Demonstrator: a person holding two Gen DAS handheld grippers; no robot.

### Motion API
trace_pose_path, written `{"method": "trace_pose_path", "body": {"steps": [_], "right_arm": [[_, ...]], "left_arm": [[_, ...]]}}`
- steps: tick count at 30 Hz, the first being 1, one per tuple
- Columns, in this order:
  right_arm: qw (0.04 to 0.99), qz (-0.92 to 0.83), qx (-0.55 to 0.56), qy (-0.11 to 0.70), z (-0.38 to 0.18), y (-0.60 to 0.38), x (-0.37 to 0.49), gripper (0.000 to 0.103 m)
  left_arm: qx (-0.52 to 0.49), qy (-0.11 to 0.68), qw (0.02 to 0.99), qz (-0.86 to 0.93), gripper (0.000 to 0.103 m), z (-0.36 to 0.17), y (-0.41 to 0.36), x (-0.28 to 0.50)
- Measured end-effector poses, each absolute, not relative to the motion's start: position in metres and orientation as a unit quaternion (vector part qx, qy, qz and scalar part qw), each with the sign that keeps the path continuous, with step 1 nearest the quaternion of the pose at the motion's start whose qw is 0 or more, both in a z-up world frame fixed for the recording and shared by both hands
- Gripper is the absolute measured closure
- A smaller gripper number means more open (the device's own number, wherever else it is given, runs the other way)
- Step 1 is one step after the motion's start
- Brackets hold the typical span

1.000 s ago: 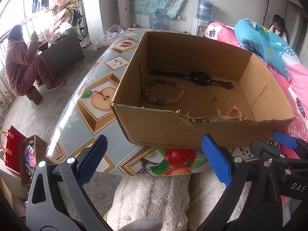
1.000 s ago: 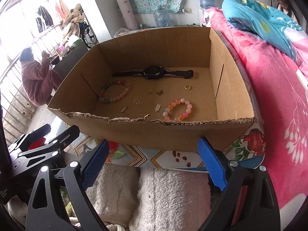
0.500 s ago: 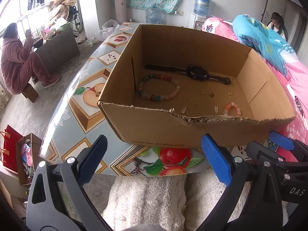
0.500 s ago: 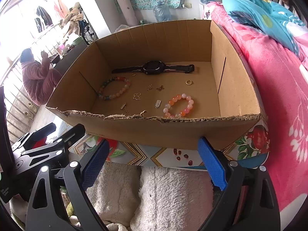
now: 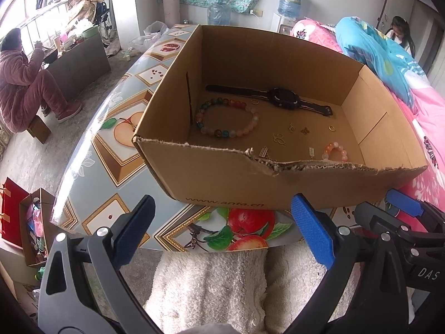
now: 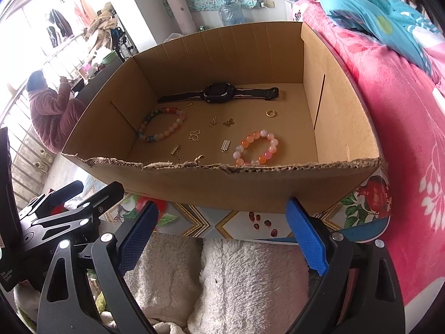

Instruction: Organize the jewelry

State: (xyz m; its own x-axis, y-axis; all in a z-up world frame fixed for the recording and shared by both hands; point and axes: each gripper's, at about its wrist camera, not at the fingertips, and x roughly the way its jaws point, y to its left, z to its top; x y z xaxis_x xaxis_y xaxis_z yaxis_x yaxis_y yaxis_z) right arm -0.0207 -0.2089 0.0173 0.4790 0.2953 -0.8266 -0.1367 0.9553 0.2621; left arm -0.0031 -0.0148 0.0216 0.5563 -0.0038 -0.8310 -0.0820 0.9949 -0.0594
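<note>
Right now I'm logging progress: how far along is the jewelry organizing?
Barely begun. Done: nothing looks sorted; the black watch, both bead bracelets and the gold charms lie loose in the cardboard box. In hand: nothing; left gripper and right gripper are open short of the box. Left: everything.

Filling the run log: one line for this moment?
left gripper: open, empty | right gripper: open, empty | cardboard box: holds watch, bracelets, charms
</note>
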Motion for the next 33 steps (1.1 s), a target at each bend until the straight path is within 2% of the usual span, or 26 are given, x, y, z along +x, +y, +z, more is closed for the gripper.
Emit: {"method": "trace_pose_path", "body": {"steps": [33], "right_arm": [[0.856, 0.120, 0.083, 0.496, 0.0175, -0.2076, -0.0258, 0.013]], "left_arm": [[-0.035, 0.467, 0.883, 0.015, 0.008, 0.0290, -0.0185, -0.0124]]}}
